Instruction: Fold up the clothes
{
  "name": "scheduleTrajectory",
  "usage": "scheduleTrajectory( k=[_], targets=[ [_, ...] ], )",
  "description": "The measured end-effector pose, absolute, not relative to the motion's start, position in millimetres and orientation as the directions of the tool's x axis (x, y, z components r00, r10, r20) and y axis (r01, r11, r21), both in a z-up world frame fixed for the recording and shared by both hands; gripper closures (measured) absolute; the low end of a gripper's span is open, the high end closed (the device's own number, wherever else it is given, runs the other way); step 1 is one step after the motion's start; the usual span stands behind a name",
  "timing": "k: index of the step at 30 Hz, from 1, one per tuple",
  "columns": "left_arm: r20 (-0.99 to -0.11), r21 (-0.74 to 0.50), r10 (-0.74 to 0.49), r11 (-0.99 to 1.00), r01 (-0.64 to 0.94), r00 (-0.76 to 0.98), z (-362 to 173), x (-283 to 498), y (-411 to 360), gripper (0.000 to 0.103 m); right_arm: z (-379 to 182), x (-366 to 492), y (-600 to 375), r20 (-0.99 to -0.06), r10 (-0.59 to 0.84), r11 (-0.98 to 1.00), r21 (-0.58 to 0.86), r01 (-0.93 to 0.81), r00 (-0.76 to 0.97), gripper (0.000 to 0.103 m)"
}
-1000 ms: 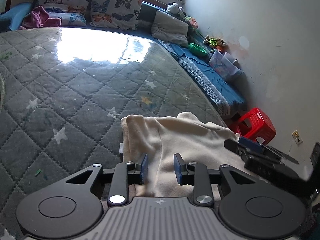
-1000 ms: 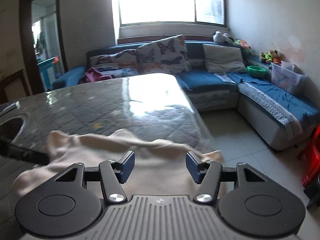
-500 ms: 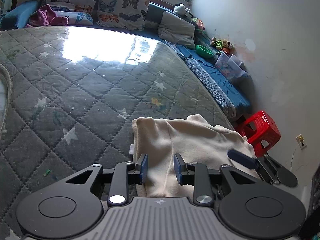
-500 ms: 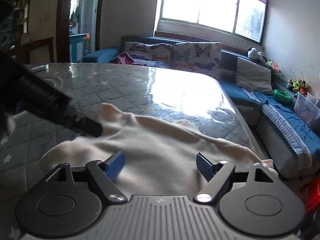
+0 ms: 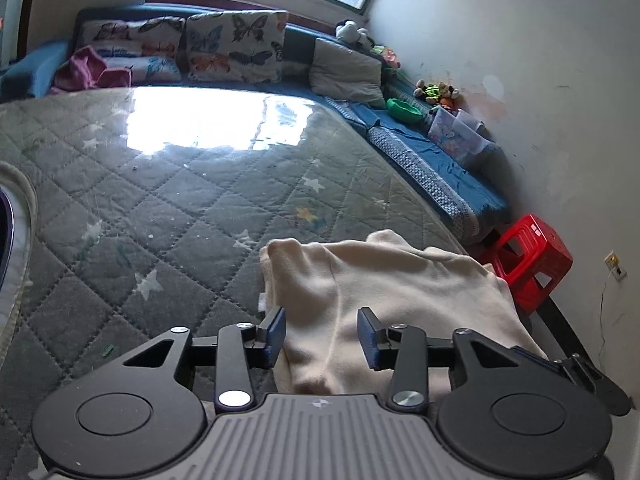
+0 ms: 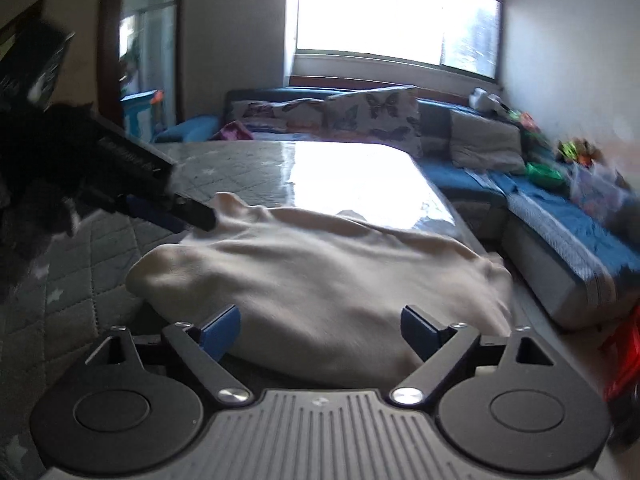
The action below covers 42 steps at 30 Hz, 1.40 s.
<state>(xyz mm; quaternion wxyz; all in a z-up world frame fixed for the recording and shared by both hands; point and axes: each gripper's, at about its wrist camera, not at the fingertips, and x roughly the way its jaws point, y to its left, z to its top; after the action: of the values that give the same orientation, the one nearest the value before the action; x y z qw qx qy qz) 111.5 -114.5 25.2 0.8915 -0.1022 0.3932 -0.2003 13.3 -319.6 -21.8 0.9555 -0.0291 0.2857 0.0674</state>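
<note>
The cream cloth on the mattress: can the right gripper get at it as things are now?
Probably yes. The cream cloth lies directly ahead of the right gripper, whose jaws are opening wide with nothing pressed between them. The left gripper is at the cloth's far left edge, clear of the way.

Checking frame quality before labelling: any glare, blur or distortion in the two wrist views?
Left wrist view: sharp; window glare washes out the far part of the quilted mattress; fisheye bends the wall. Right wrist view: motion blur smears the cream garment and sofa; the window is blown out, and the left gripper is a dark silhouette.
</note>
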Motion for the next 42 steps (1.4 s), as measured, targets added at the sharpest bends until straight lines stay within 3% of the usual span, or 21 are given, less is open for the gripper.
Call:
scheduleTrajectory(
  k=[10, 29, 42],
  targets=[
    [-0.697, -0.294, -0.400, 0.916, 0.272, 0.595, 11.8, 92.7, -115.4, 0.044, -26.3, -13.7, -345.3, -0.559, 0.051, 0.998, 0.057, -0.022, 0.828, 0.000],
    [-0.702, -0.239, -0.350, 0.936, 0.258, 0.621, 10.7, 58.6, -102.3, 0.004, -28.1, -24.3, -328.8, -0.565, -0.010, 0.997, 0.056, 0.050, 0.825, 0.000],
    [-0.702, -0.208, -0.334, 0.941, 0.267, 0.629, 11.5, 37.8, -99.0, 0.000, -28.6, -34.4, -320.4, -0.582, -0.039, 0.996, 0.046, 0.080, 0.812, 0.000]
  ],
)
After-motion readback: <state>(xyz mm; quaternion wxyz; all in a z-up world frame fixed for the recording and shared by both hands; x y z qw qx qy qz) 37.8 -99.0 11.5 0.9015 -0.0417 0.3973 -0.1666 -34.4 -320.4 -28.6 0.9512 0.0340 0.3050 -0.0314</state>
